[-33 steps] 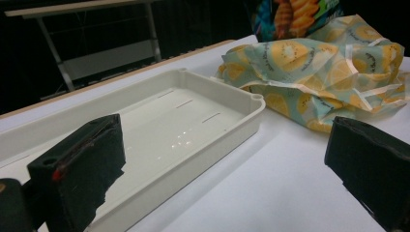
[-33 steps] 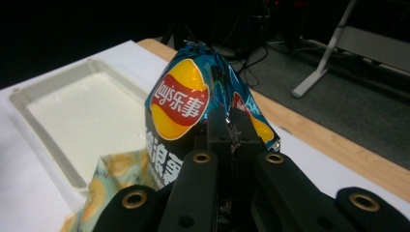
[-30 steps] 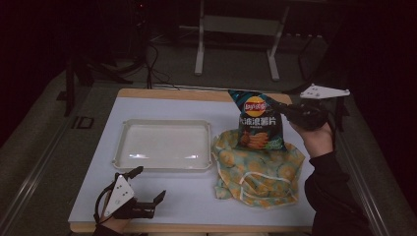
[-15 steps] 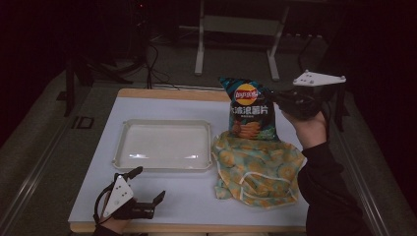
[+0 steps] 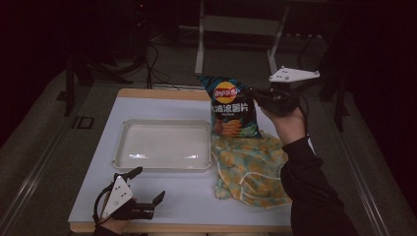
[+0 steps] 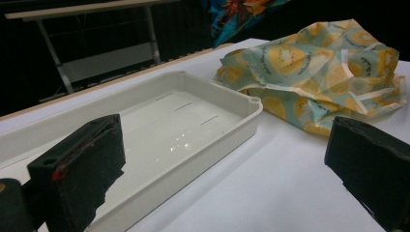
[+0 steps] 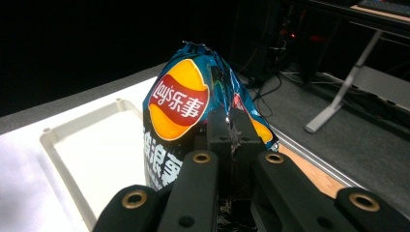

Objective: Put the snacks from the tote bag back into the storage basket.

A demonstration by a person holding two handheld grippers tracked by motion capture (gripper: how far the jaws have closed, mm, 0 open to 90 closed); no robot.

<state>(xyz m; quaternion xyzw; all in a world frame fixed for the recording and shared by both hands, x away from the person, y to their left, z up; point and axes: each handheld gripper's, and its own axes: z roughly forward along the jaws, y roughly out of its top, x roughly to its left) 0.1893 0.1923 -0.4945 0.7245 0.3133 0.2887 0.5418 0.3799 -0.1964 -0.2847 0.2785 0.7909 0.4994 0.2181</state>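
A blue Lay's chip bag (image 5: pixel 230 106) hangs in the air above the table's far right part, with my right gripper (image 5: pixel 255 96) shut on its right edge. In the right gripper view the jaws pinch the chip bag (image 7: pixel 180 121) at my right gripper (image 7: pixel 229 126). Below it lies a crumpled cloth bag with a yellow fruit print (image 5: pixel 251 167), also the cloth bag (image 6: pixel 314 82) in the left gripper view. My left gripper (image 5: pixel 147 189) rests open at the table's near left corner, nothing between its pads (image 6: pixel 82 164).
A white shallow tray (image 5: pixel 162 162) sits left of the cloth bag, its near rim (image 6: pixel 193 164) just ahead of my left gripper. The white table (image 5: pixel 196 206) has a wooden far edge. Metal stand legs (image 5: pixel 236 29) and cables lie on the floor beyond.
My right gripper has carried the chip bag up and to the left, away from the cloth bag toward the tray side. The left gripper has stayed in place.
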